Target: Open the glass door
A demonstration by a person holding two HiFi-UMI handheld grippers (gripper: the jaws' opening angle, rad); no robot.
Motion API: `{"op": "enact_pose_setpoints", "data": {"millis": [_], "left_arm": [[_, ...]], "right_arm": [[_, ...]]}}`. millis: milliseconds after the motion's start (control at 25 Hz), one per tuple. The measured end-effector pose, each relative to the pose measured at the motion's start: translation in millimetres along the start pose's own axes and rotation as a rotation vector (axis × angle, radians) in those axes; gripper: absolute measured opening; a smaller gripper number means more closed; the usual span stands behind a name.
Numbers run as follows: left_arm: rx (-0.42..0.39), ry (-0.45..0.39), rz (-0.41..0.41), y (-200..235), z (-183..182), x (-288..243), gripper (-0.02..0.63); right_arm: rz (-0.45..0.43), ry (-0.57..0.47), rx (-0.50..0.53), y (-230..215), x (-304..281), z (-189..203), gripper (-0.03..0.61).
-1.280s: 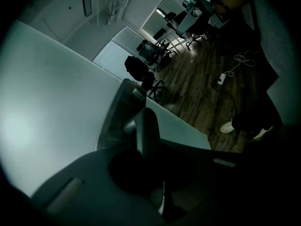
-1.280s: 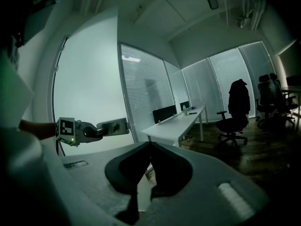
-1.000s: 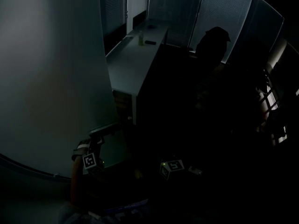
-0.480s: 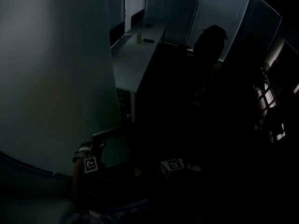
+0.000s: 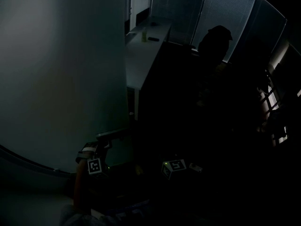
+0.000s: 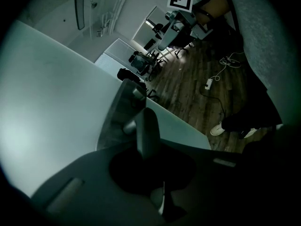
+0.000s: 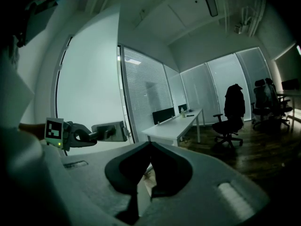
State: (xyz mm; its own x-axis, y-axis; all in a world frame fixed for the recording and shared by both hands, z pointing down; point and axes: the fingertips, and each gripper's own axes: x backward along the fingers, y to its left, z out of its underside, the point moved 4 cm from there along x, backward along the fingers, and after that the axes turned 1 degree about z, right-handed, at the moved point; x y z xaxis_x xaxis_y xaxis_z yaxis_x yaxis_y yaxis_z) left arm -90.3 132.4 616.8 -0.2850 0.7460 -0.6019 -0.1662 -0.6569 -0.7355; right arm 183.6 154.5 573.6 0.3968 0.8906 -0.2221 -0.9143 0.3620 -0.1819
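The glass door (image 5: pixel 61 79) is a pale frosted panel that fills the left of the head view; its free edge (image 5: pixel 128 102) stands in front of the white desk. My left gripper (image 5: pixel 113 134) is shut, with its tips at the door's lower edge. In the left gripper view the gripper (image 6: pixel 146 119) lies against the door's edge (image 6: pixel 123 102), beside a round metal fitting (image 6: pixel 130 125); whether it pinches anything I cannot tell. The right gripper view shows the left gripper (image 7: pixel 110 131) touching the door (image 7: pixel 89 79). My right gripper (image 7: pixel 150 145) is shut, holds nothing and hangs clear of the door.
The room is dark. A long white desk (image 5: pixel 143 51) with a small bottle (image 5: pixel 144 36) stands behind the door. An office chair with a jacket (image 7: pixel 230 112) stands further right. Blinds (image 5: pixel 235 18) cover the windows. A power strip (image 6: pixel 208 83) lies on the wooden floor.
In the head view the door's free edge has swung right and now hides more of the desk. My left gripper has moved right with it. The right gripper has barely shifted.
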Motion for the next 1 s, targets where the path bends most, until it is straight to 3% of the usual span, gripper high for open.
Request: {"op": "enact_pose_setpoints", "data": {"millis": [400,1000], "left_arm": [[-0.021,-0.015,-0.001,-21.0,-8.8,26.4,0.003],[-0.047,-0.051,0.001,-25.3,-16.4,35.4,0.003]], "right_arm": [[0.009,-0.011,0.006,7.7,25.1,-1.8,0.002],[-0.005,0.001,0.010,15.2,16.2,-5.4,0.002]]}}
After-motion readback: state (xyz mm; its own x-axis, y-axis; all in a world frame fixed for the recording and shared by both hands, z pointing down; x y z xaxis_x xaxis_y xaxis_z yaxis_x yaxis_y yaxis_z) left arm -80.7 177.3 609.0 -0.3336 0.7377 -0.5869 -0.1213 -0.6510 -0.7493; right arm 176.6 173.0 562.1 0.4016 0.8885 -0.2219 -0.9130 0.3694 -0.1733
